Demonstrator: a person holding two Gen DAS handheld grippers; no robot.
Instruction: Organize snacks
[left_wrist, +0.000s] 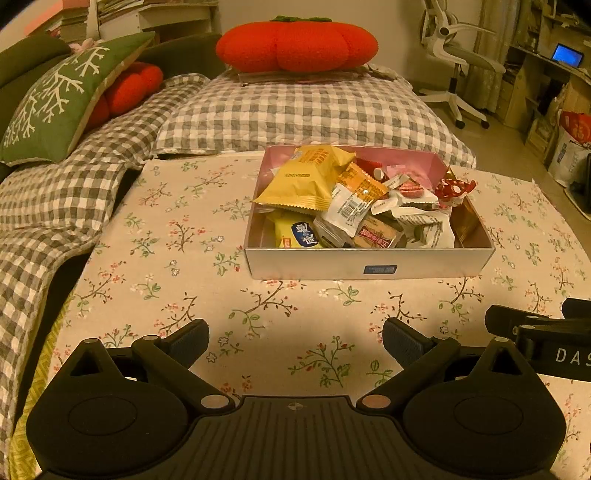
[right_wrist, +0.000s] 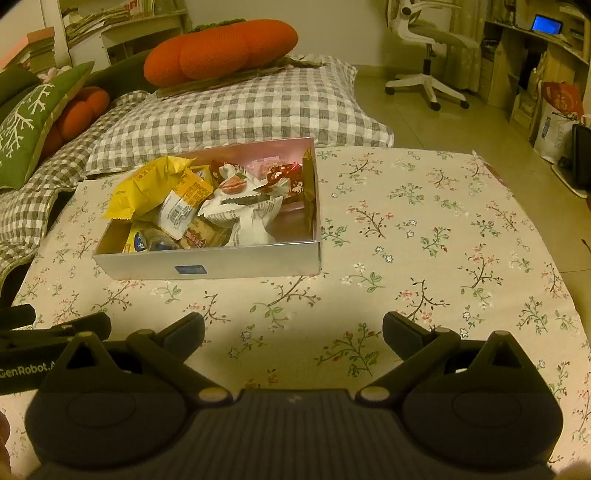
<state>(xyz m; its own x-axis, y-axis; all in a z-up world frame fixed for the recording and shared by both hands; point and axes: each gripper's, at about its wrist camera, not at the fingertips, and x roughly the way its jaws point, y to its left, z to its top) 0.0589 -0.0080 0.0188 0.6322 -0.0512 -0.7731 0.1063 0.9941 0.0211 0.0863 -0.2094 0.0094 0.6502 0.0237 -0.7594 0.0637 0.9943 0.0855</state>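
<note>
Both grippers hovering wide, holding nothing.
Left gripper (left_wrist: 295, 341) and right gripper (right_wrist: 293, 338) are facing one snack box (left_wrist: 365, 264) on the floral cloth (left_wrist: 177, 236).

One box of snacks, two sets of my fingers, three cushions.

I count one shallow silver cardboard box (left_wrist: 369, 264) on the floral-cloth worktop (left_wrist: 177, 236); in it two big yellow foil snack packets (left_wrist: 299, 181), with several smaller wrappers too jumbled to number. Behind sit two orange pumpkin-shaped plush cushions (left_wrist: 297, 46), one green cushion with a white branch pattern (left_wrist: 55, 99), and one white swivel office chair (left_wrist: 450, 55).
</note>
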